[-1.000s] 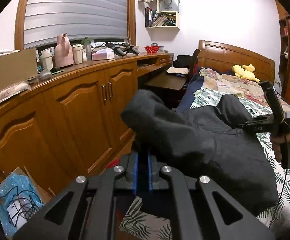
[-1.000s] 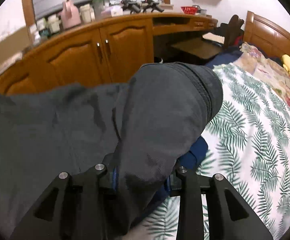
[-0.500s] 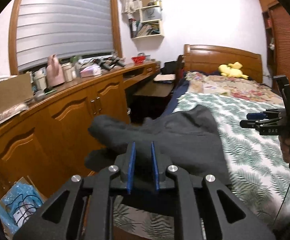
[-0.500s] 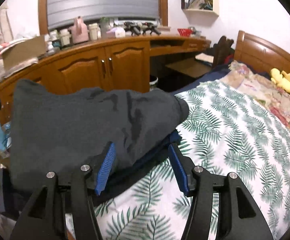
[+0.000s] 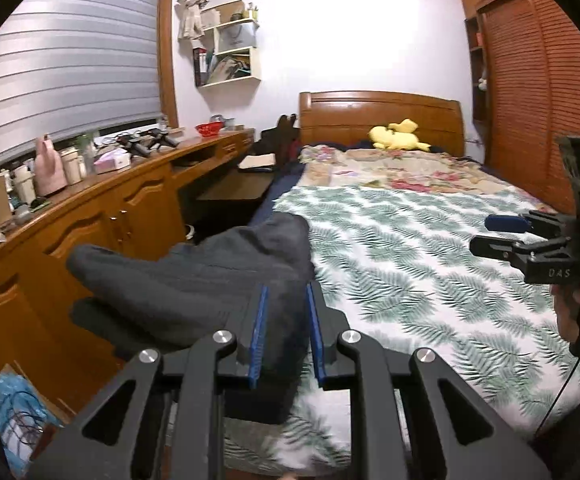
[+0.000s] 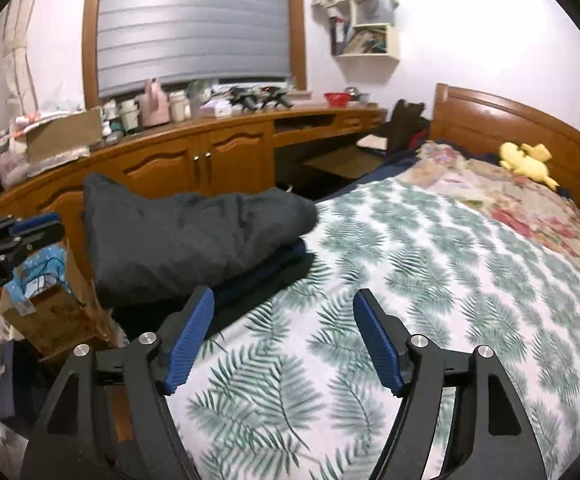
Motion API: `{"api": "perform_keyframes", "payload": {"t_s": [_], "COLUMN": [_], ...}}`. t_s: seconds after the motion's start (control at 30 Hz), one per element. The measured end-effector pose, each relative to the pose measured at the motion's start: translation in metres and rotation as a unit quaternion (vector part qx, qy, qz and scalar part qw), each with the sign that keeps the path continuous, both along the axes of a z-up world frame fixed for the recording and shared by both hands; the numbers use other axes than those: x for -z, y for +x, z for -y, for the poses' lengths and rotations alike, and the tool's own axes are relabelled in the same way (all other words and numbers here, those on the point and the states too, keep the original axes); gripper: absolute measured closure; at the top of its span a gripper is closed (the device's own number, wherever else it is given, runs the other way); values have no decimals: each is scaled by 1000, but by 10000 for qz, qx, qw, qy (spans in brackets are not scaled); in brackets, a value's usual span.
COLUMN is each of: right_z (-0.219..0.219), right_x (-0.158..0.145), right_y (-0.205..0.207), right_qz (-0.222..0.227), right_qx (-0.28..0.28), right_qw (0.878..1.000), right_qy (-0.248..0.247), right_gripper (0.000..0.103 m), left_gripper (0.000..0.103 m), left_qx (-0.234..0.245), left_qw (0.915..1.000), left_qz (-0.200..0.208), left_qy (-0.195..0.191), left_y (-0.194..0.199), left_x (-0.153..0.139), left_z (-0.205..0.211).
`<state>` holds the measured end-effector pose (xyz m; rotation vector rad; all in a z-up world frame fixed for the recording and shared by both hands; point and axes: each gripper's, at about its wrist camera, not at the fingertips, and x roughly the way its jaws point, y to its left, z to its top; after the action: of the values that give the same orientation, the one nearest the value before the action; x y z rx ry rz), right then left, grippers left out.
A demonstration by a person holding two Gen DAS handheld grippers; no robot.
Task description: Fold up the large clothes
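Observation:
A folded dark grey garment [image 5: 193, 276] lies on a stack of dark clothes at the left edge of the bed [image 5: 410, 256]; it also shows in the right wrist view [image 6: 177, 240], above a navy piece [image 6: 265, 268]. My left gripper [image 5: 285, 320] is open, its blue pads apart just above the near end of the stack, gripping nothing. My right gripper [image 6: 285, 320] is wide open and empty above the leaf-print sheet, to the right of the stack; it also shows in the left wrist view [image 5: 502, 236].
A wooden cabinet run [image 6: 193, 160] with cluttered top lines the left wall. A cardboard box [image 6: 45, 312] with a blue bag stands on the floor beside the bed. A yellow plush toy [image 5: 398, 136] lies by the headboard. A floral blanket [image 5: 402, 168] covers the bed's far end.
Both grippers let go of the grey garment, opened and drew back. The garment now rests folded on the stack at the bed's edge.

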<state>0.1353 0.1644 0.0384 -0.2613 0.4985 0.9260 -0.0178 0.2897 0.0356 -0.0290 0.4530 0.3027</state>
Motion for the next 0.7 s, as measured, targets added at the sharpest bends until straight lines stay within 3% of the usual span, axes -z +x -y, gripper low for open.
{"api": "perform_keyframes", "payload": {"t_s": [0.27, 0.7], "right_z": [91, 215], "right_x": [3, 49], "right_y": [-21, -56], "right_qz": [168, 88], "right_qx": [445, 1508], "right_qw": [9987, 9885], "right_qy": [183, 89], "right_gripper": [21, 15], "left_gripper": [85, 84], "left_qx": [299, 1028], "left_qw": [9988, 9914], "left_qz": [-75, -256], "left_qy": [-387, -765], "left_y": [18, 43], "left_x": [18, 64], "left_z": [51, 152]}}
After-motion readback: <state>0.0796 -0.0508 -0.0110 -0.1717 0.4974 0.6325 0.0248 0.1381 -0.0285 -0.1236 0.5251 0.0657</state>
